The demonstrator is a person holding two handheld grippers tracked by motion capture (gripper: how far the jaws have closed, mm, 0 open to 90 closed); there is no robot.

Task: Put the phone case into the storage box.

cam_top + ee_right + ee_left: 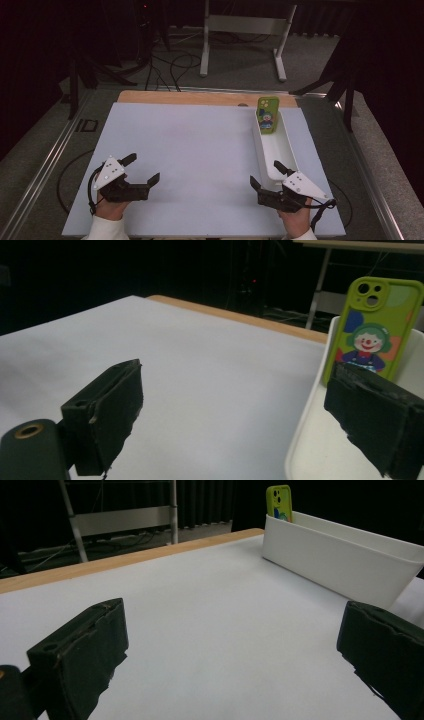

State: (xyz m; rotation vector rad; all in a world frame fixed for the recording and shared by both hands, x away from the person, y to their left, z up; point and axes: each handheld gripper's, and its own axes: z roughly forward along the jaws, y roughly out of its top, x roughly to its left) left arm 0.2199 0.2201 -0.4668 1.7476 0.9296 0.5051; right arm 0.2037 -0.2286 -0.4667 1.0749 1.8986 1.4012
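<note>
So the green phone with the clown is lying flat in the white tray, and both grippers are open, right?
Not quite. The phone isn't lying flat: it stands upright, leaning against the far end of the tray, as the right gripper view shows. The rest holds: the left gripper and right gripper both have their jaws open.

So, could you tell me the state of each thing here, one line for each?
Left hand-held gripper: open, holding nothing, low over the table.
Right hand-held gripper: open, holding nothing, jaws astride the near left wall of the tray.
Phone: upright, leaning at the tray's far end, back side with the clown picture facing the person.
White tray: on the table, the phone inside it.
</note>
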